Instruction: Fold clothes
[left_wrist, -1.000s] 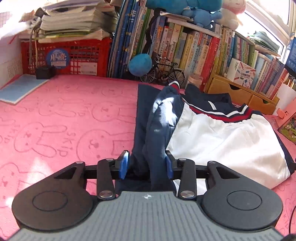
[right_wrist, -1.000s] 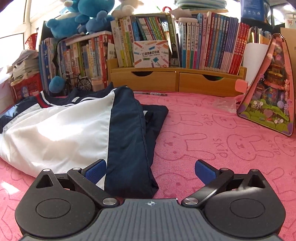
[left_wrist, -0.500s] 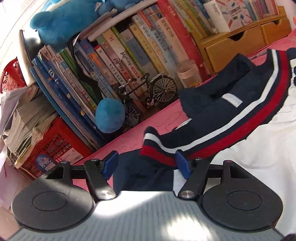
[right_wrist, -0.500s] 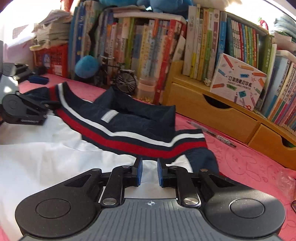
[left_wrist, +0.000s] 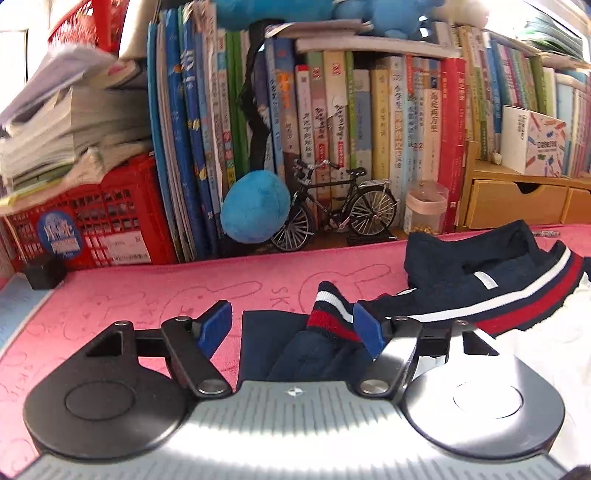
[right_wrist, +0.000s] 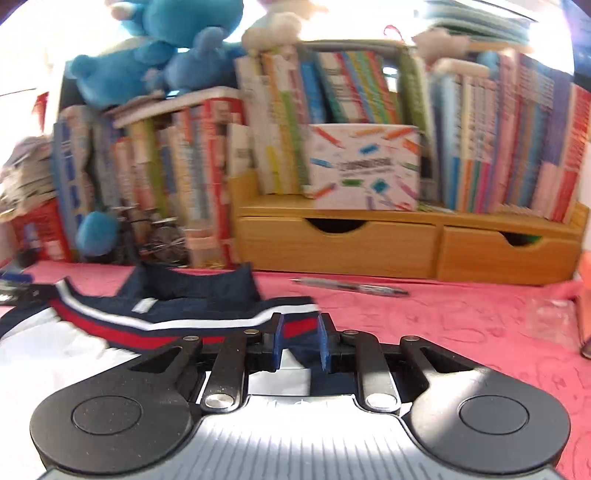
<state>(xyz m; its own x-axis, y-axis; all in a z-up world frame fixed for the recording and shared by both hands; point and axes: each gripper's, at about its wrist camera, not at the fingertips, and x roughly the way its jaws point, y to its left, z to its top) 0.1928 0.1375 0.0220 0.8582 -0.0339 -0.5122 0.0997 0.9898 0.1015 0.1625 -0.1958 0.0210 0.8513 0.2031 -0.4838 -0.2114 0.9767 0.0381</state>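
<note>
Two grippers were recorded over one garment on a pink rabbit-print mat (left_wrist: 122, 295).

Item 1, left gripper (left_wrist: 291, 328): blue-padded jaws stood well apart, gripping nothing. A striped cuff (left_wrist: 332, 314) in navy, white and red lay between them, close against the right-hand pad; the left-hand pad was clear of the cloth.

Item 2, right gripper (right_wrist: 298, 341): jaws were nearly closed, with a narrow gap holding the red-striped hem band (right_wrist: 207, 325). The view was blurred, and whether the pads actually pressed the cloth could not be told.

Item 3, jacket (left_wrist: 480, 280): navy with a white body panel, it lay on the mat, collar toward the books, its striped band running across both views.

Item 4, surroundings: a row of books (left_wrist: 332, 122) stood behind, with a model bicycle (left_wrist: 332, 206), a blue plush ball (left_wrist: 255, 210), a red crate (left_wrist: 92, 218) bearing stacked papers, and a wooden drawer unit (right_wrist: 406, 243). A pen (right_wrist: 351, 286) lay on the mat before the drawers.
</note>
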